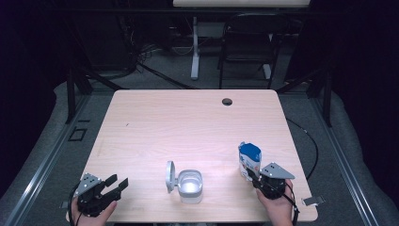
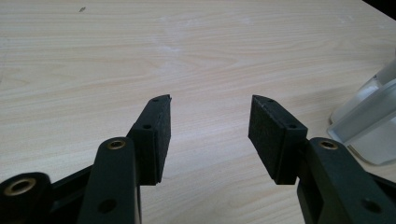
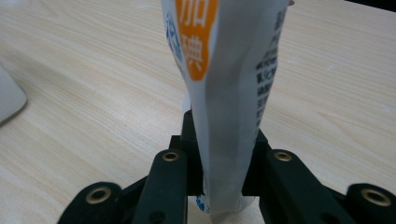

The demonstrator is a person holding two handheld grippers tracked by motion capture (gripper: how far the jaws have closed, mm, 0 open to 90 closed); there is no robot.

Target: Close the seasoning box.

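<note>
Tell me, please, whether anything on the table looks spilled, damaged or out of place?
Nothing looks spilled or damaged. The white container sits with its lid flipped open, and the bag stands upright between the jaws of the right hand-held gripper, slightly creased.

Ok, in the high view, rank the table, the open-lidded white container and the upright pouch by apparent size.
1. Table, by far.
2. White container with its raised lid.
3. Pouch, standing in the right gripper; close to the container, so that order is unsure.
</note>
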